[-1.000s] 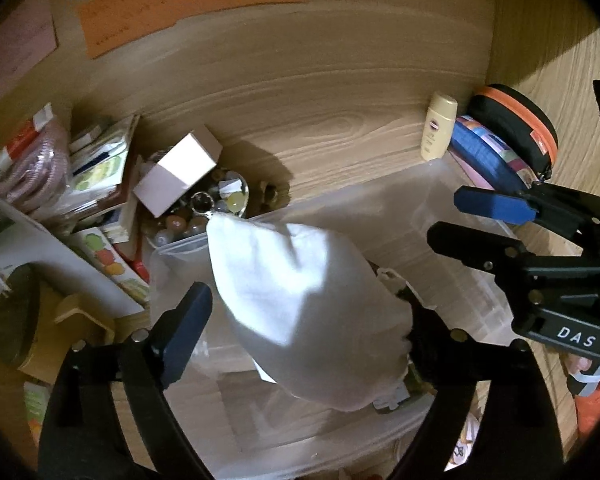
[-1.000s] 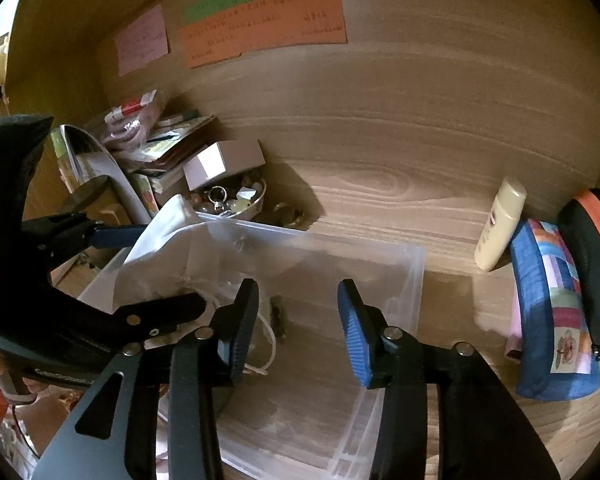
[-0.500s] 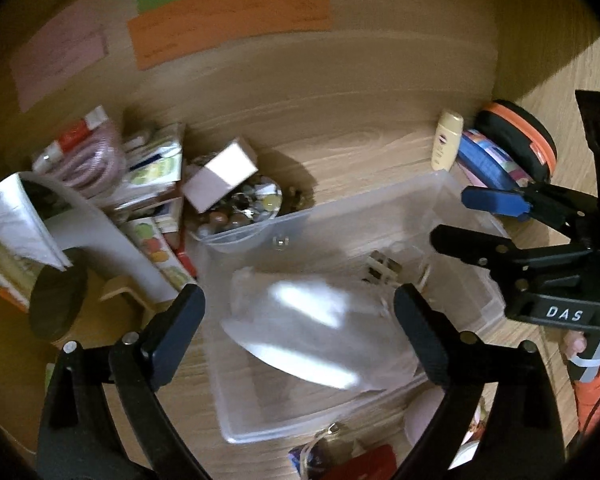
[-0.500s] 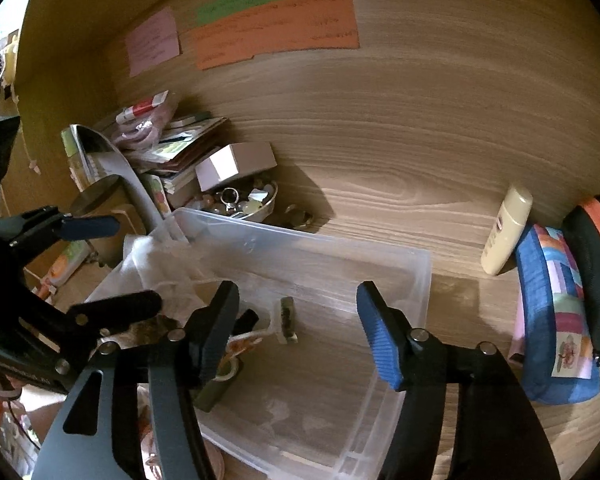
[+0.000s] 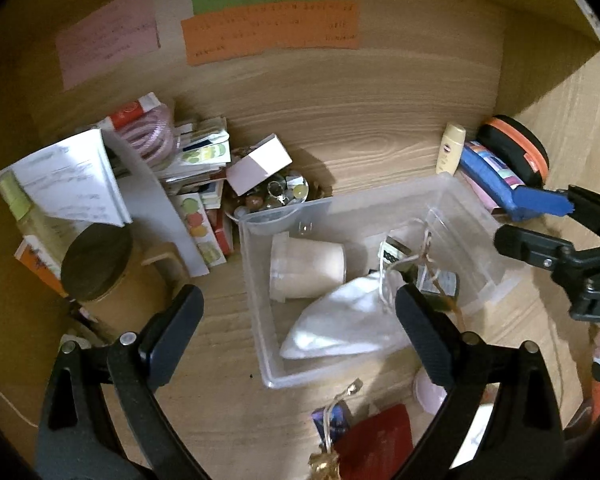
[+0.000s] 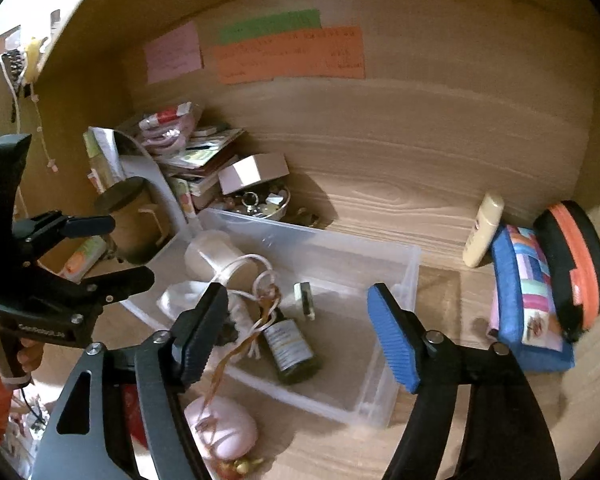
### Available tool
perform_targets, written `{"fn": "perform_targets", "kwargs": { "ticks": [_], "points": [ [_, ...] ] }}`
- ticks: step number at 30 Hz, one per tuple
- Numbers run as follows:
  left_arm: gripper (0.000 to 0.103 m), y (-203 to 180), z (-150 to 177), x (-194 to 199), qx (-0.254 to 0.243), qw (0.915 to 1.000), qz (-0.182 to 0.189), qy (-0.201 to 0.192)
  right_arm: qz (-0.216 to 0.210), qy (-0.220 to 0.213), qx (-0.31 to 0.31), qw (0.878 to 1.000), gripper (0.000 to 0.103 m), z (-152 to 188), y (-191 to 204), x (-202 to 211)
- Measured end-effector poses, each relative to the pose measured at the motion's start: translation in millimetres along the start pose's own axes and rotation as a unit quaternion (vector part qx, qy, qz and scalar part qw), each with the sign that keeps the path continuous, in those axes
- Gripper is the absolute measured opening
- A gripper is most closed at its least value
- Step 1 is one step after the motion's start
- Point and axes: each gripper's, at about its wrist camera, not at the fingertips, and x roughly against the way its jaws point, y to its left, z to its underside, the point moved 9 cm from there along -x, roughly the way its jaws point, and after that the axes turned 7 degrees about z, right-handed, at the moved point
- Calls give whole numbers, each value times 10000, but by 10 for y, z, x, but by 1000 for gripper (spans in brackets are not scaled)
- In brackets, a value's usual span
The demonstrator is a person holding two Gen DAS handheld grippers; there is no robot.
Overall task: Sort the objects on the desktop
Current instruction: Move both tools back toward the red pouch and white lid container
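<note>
Above the clear bin (image 5: 256, 264), left gripper (image 5: 300, 328) fingers spread; right gripper (image 6: 296, 336) likewise

Left gripper (image 5: 298, 322): jaws spread wide, nothing between them, both black pads in view, pointing forward and down.
Left gripper, seen from the right wrist camera (image 6: 112, 248): at the left edge, fingers apart, a hand (image 6: 24, 356) wrapped around its handle.
Right gripper (image 6: 296, 332): jaws wide apart, empty, one black pad and one blue pad.
Right gripper, seen from the left wrist camera (image 5: 536, 222): at the right edge, fingers parted, level with the left.
</note>
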Motion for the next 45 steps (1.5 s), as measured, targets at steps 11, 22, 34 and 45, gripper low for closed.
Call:
{"fn": "perform_targets", "kwargs": {
  "ticks": [11,22,34,45],
  "points": [
    [101,-24,314,339,-47,10000,11,-75,238,-220,200,9993,81,279,240,493],
    [101,-101,769,429,-32,9998,130,120,329,27,-6,9995,82,804,288,652],
    [101,-191,1265,220,110,9974,437,564,29,578,260,9980,82,1439,670,464],
    [101,-242,1466,-69,294,9930,590,980,255,775,595,9949,78,1719,920,164]
  ]
}}
